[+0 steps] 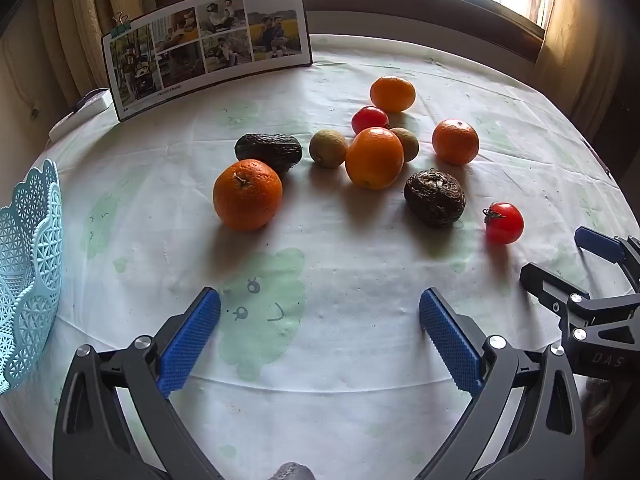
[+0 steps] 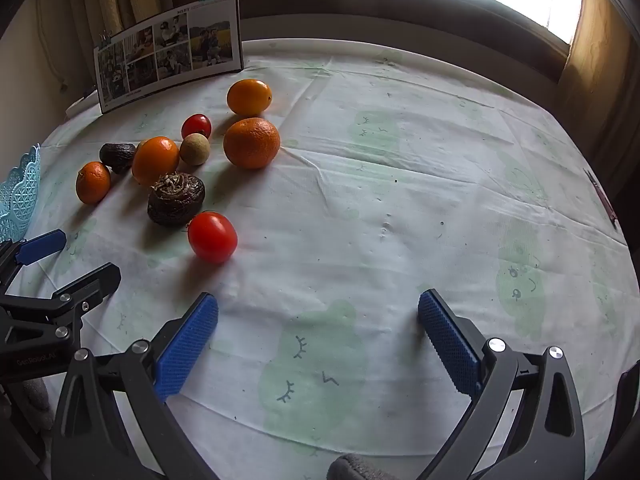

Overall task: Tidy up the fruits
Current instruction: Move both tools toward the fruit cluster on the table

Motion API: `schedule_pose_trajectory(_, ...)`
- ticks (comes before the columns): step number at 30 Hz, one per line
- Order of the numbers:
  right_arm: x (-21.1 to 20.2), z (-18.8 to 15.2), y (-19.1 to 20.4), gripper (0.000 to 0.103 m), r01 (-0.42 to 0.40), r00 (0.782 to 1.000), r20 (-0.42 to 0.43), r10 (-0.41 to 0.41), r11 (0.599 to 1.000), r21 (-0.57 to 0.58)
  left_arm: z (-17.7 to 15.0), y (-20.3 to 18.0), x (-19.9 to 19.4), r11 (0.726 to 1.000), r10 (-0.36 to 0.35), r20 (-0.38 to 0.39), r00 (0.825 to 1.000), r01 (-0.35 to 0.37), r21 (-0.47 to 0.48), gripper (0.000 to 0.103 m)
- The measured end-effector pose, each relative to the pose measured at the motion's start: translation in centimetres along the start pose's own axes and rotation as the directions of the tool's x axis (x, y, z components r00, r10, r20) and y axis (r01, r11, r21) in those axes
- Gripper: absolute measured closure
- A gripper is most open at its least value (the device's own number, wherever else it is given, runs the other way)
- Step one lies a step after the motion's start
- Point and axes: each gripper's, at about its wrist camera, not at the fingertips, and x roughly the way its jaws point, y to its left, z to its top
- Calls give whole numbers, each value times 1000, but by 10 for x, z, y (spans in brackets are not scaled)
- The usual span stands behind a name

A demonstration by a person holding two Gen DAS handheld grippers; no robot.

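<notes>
Fruit lies loose mid-table, none in the blue basket (image 1: 28, 264) at far left, so with your left gripper (image 1: 320, 336) and right gripper (image 2: 318, 338) both spread empty, straddle the nearest orange (image 1: 247, 194) squarely, then close gently.

Glossy tomato (image 2: 212, 237), pebbled orange (image 1: 247, 194) — matt creased tablecloth (image 2: 400, 208), lacy plastic basket (image 1: 30, 264).

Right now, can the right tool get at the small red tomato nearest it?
Probably yes: the right tool is open, and only bare tablecloth lies between it and the small red tomato.
</notes>
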Motion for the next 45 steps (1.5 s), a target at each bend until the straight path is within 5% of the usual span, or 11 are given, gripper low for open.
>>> schedule_pose_trajectory(45,0,0,0,5,-2,1000,-5,2,1000,-5,2,1,3,1000,-7,-17,1000,7,-6,2)
